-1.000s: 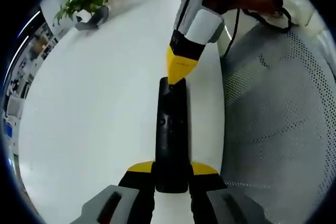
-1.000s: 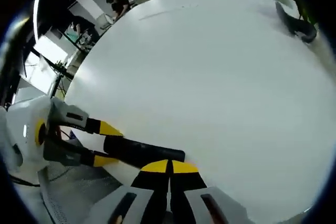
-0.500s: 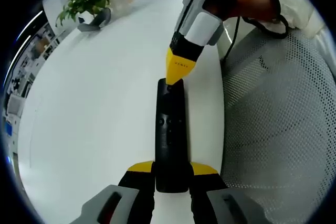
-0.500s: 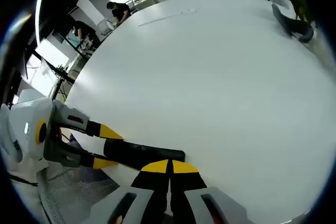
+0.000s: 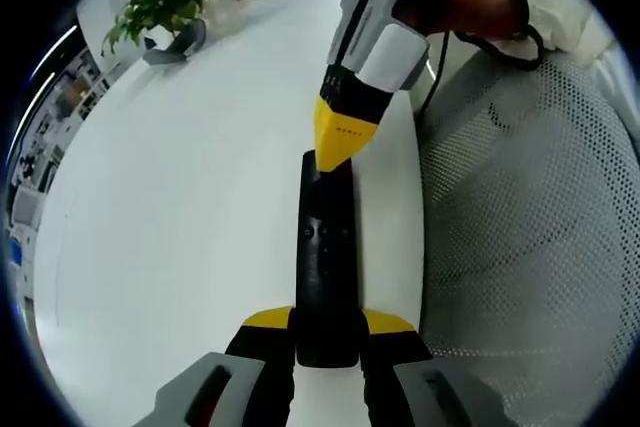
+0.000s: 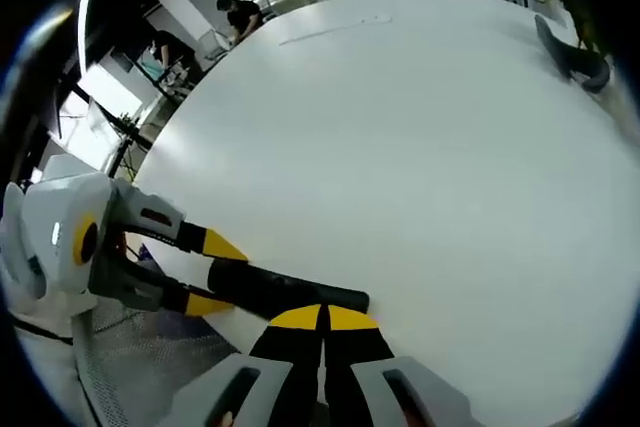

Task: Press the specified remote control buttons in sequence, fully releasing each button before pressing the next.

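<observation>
Little has changed since the earlier frames: right tool (image 5: pixel 335 152), jaws closed together and holding nothing, remains tip-down on the far end of the remote (image 5: pixel 327 265). Left tool (image 5: pixel 327 332) stays clamped on the remote's near end, above the white table (image 5: pixel 180 197).

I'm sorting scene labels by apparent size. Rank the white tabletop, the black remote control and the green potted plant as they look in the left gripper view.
1. White tabletop, largest by far.
2. Black remote control, a long bar clamped in the left gripper.
3. Green potted plant, smallest, though it sits far off, so nearness to the camera skews this.
</observation>
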`<control>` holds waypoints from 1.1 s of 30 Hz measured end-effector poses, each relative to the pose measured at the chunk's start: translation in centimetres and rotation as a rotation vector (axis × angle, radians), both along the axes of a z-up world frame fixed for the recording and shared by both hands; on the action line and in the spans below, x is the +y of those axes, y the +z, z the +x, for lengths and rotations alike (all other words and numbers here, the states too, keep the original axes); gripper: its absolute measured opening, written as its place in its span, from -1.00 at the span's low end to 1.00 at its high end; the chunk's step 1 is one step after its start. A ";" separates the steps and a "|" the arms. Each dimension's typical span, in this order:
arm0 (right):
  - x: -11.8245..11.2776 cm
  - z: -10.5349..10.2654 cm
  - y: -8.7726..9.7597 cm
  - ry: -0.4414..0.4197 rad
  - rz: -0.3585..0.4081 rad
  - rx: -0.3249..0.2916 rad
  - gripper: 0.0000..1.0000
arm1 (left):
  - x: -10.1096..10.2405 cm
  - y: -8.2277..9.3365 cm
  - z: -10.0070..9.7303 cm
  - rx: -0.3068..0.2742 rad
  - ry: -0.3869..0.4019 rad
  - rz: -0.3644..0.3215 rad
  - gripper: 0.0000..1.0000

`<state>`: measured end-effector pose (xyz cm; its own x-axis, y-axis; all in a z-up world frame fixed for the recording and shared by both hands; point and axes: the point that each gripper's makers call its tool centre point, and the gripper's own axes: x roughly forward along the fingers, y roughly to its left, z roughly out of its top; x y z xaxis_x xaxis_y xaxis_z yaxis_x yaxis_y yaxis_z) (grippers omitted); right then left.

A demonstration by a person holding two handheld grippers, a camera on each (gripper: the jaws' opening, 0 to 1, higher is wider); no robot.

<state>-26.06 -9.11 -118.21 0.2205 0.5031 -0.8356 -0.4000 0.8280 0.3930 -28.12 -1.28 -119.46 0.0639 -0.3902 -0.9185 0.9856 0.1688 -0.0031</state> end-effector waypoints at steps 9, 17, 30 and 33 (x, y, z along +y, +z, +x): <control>-0.1 0.0 0.1 -0.033 0.028 0.010 -1.00 | 0.0 0.0 0.0 -0.001 0.001 -0.018 -0.52; 0.0 0.0 0.2 -0.020 0.019 0.009 -1.00 | -0.1 0.0 0.0 -0.012 0.010 -0.061 -0.52; 0.1 -0.1 0.3 -0.005 0.028 0.016 -1.00 | -0.2 0.0 -0.1 -0.009 0.008 -0.032 -0.52; 0.2 -0.1 0.3 -0.003 0.032 0.012 -1.00 | -0.2 0.0 0.0 -0.010 0.003 -0.036 -0.53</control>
<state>-26.16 -8.93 -117.86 0.2126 0.5288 -0.8217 -0.3927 0.8163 0.4237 -28.16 -1.51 -119.44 0.0743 -0.4229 -0.9031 0.9852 0.1714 0.0007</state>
